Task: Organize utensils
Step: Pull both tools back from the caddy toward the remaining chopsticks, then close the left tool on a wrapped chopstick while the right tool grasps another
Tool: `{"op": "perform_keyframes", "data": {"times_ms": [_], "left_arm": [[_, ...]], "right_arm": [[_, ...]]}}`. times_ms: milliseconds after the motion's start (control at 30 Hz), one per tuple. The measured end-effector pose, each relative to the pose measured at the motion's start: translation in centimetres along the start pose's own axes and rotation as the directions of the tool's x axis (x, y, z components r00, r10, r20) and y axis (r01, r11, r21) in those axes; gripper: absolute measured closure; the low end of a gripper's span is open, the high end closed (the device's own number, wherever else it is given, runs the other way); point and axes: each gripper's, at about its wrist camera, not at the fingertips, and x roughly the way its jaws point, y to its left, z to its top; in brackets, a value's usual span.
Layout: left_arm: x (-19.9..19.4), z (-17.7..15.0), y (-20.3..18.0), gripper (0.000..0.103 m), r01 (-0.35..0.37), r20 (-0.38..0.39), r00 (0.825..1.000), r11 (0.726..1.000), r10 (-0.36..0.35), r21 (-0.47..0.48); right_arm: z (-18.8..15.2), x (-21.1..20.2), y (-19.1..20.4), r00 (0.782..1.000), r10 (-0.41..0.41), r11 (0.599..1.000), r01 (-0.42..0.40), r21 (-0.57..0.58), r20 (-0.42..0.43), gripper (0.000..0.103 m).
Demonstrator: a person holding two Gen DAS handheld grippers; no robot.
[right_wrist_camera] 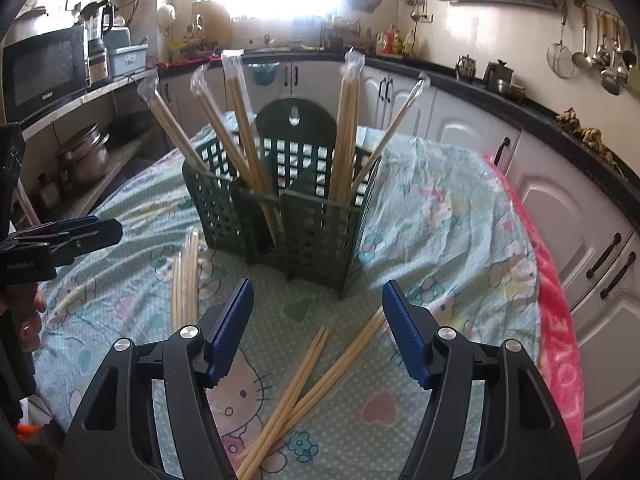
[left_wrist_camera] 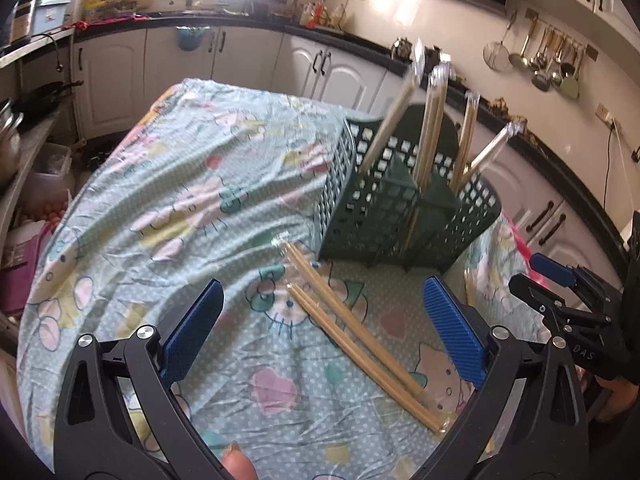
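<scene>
So the green basket [right_wrist_camera: 280,216] sits toward the far middle of the tabletop [right_wrist_camera: 440,208], on the cartoon cloth, and 5 plastic-sleeved chopstick pairs [right_wrist_camera: 348,128] already stand in its compartments, leaning outward. What's left is lying flat on the cloth: 2 pairs [left_wrist_camera: 360,336] right in front of the left claw [left_wrist_camera: 324,332], and in the right wrist view a crossed bunch [right_wrist_camera: 304,380] under the right claw [right_wrist_camera: 318,328], plus another pair [right_wrist_camera: 186,276] further left.

Both claws are spread wide and holding nothing.

Handling-wise I'd guess these are super light and stiff, but thin and round-ish, so they'll roll, and the ones in clear wrappers look slippery. Lying flat on soft, wrinkly fabric helps a bit since the pads can dig under. I'd pinch a pair around mid-length, across both sticks at once, so it doesn't seesaw or scissor apart. The crossed ones are the annoying bit; probably take the top pair first.
</scene>
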Motion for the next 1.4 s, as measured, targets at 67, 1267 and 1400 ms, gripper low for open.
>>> {"op": "perform_keyframes", "data": {"times_ms": [67,1267,1400], "left_arm": [[0.6,-0.2,-0.1,0.011,0.001,-0.014,1.0,1.0,-0.001,0.009],[10.5,2.4,5.7,0.063,0.047,-0.202,0.974,0.969,-0.098,-0.244],[11.1,2.8,6.1,0.064,0.056,-0.203,0.973,0.965,-0.111,-0.258]], "right_arm": [[-0.3,0.6,0.0,1.0,0.012,1.0,-0.012,0.001,-0.02,0.039],[-2.9,7.8,-1.2,0.972,0.088,0.99,-0.06,0.131,-0.22,0.058],[-3.2,8.5,-1.5,0.965,0.116,0.983,-0.077,0.167,-0.234,0.06]]}}
